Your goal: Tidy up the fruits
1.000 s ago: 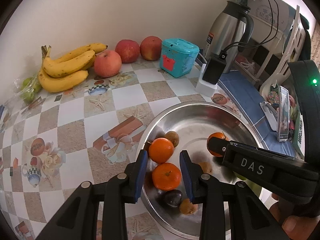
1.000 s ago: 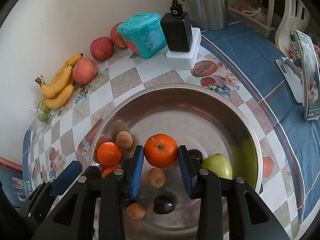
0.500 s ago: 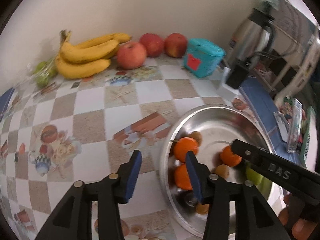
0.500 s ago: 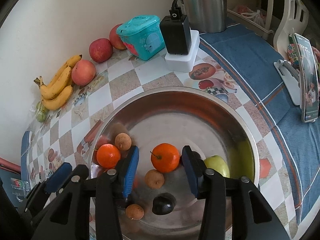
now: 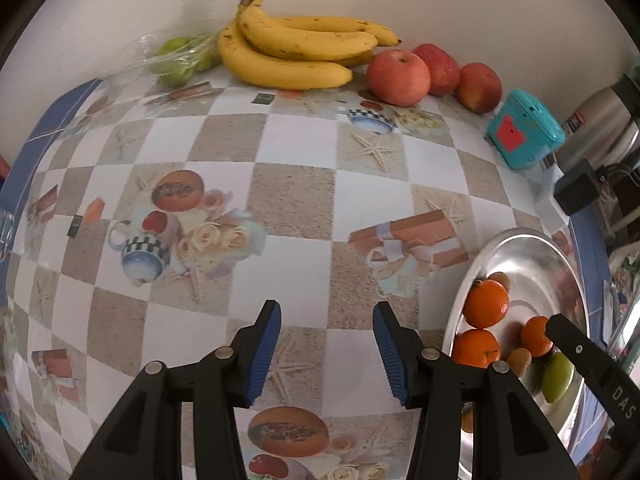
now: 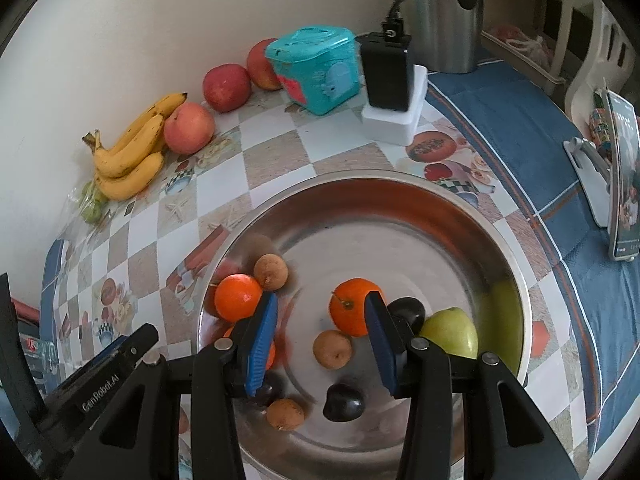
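Fruit: oranges (image 6: 355, 306), green apple (image 6: 451, 332), small brown and dark fruits sit mixed in steel basin (image 6: 400, 216) | Sorted: bananas (image 5: 296, 48), red apples (image 5: 399, 77) along wall | Right gripper (image 6: 322, 344): partly open, empty, above basin | Left gripper (image 5: 326, 354): partly open, empty, over tablecloth (image 5: 296, 148) | Progress: seemingly partway, basin fruit left

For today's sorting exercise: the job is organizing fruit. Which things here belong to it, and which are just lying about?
Part of the job:
round steel bowl
orange tangerines
green apple
yellow banana bunch
red apples

Lying about:
teal plastic box
black charger
steel kettle
phone on stand
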`<state>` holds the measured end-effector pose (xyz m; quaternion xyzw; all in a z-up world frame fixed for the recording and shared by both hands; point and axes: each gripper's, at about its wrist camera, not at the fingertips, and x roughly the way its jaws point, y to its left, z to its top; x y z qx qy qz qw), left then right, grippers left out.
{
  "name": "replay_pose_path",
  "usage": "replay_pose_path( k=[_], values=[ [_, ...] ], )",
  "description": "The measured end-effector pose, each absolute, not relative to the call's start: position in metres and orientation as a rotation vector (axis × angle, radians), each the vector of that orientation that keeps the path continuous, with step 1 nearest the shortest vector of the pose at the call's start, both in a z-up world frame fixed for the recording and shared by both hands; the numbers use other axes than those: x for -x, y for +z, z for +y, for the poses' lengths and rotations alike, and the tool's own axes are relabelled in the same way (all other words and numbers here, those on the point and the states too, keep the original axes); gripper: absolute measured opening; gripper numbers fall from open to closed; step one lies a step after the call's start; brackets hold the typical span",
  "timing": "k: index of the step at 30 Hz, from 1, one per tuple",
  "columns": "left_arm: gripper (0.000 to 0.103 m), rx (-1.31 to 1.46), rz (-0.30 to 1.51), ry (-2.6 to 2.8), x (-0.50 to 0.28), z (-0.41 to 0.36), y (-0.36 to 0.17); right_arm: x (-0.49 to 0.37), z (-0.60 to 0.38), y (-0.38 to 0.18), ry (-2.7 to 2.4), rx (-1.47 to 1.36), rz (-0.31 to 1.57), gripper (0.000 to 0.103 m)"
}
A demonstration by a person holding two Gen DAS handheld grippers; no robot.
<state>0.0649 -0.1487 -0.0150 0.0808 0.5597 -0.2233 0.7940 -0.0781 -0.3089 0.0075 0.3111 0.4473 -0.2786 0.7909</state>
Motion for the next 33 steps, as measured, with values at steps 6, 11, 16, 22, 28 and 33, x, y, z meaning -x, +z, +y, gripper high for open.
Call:
replay_pose_path(
  k=[6, 11, 16, 22, 28, 33],
  values=[
    [0.092, -0.215, 1.213, -0.409, -0.067, -0.146, -0.018, 0.073, -0.304, 0.006, -0.612, -0.612, 0.988, 0.075],
    [0.096, -0.252, 1.242, -0.350, -0.071, -0.143, -0.029, 0.069, -0.301, 0.000, -0.619, -0.565, 1.025, 0.081],
    [0.103, -0.238, 1.243, -0.322, -0.074, -0.138, -0.031, 0.068, -0.301, -0.001, -0.619, -0.555, 1.030, 0.081],
    [0.103, -0.251, 1.206, -0.299, -0.075, -0.134, -0.029, 0.067, -0.299, -0.001, -0.617, -0.541, 1.021, 0.083],
    [0.103, -0.256, 1.195, -0.303, -0.073, -0.134, -0.029, 0.067, -0.297, 0.001, -0.611, -0.528, 1.004, 0.083],
    [0.103, -0.256, 1.180, -0.309, -0.070, -0.133, -0.026, 0.067, -0.294, 0.001, -0.595, -0.529, 1.003, 0.083]
  ],
)
